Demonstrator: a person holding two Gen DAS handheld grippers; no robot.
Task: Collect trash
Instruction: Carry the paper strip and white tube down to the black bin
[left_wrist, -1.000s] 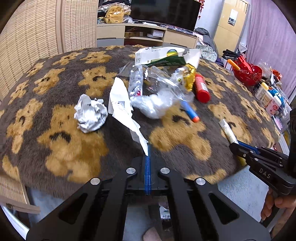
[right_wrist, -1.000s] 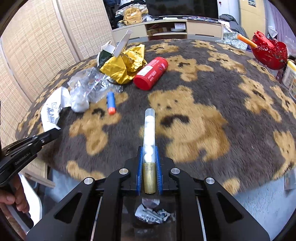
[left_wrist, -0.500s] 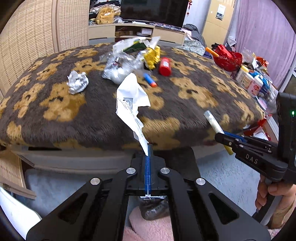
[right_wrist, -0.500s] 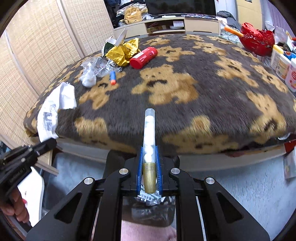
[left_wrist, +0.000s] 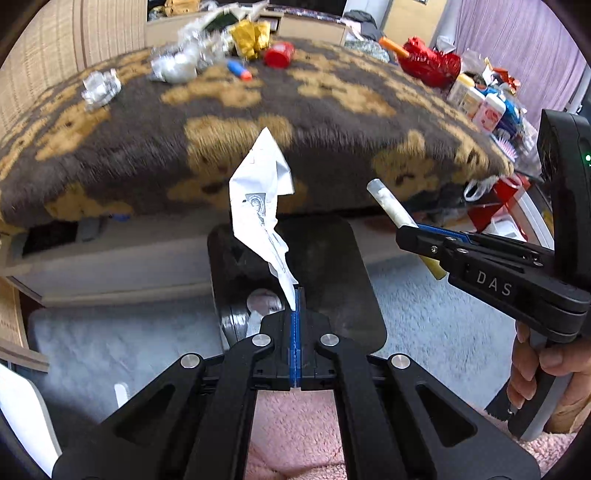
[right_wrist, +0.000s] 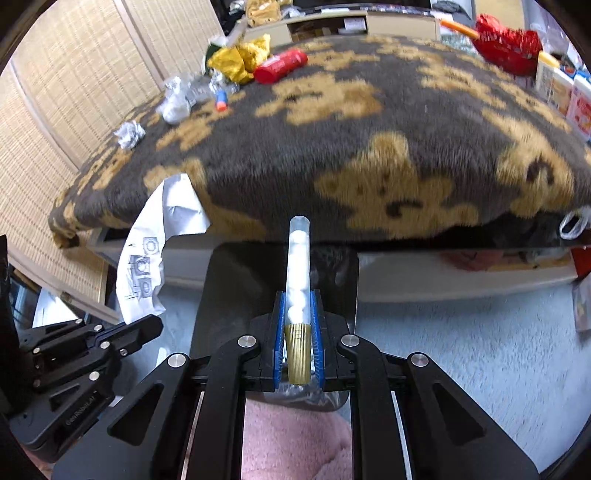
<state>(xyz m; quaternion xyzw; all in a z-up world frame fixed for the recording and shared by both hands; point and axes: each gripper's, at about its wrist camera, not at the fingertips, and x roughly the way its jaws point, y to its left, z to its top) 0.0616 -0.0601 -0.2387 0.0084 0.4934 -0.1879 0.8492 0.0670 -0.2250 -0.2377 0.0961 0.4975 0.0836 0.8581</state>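
Note:
My left gripper (left_wrist: 296, 295) is shut on a crumpled white paper wrapper (left_wrist: 262, 206), held in the air over a black bin (left_wrist: 332, 258) on the floor in front of the bear-patterned table (left_wrist: 295, 110). My right gripper (right_wrist: 298, 306) is shut on a clear tube with a gold cap (right_wrist: 297, 258), over the same bin (right_wrist: 229, 288). The tube (left_wrist: 391, 206) and right gripper (left_wrist: 417, 236) also show in the left wrist view; the wrapper (right_wrist: 155, 251) and left gripper (right_wrist: 147, 325) show in the right wrist view.
On the table lie a foil ball (left_wrist: 101, 86), clear plastic wrap (left_wrist: 177, 64), a yellow wrapper (left_wrist: 249, 37), a red can (left_wrist: 279, 55) and a blue-orange dart (left_wrist: 238, 70). A red basket (left_wrist: 430, 62) and bottles (left_wrist: 484, 107) stand at the right. Pale carpet (right_wrist: 461, 350) surrounds the bin.
Both grippers have pulled back off the table and lowered, carrying the wrapper and the tube to above the black bin on the floor. Both stay shut.

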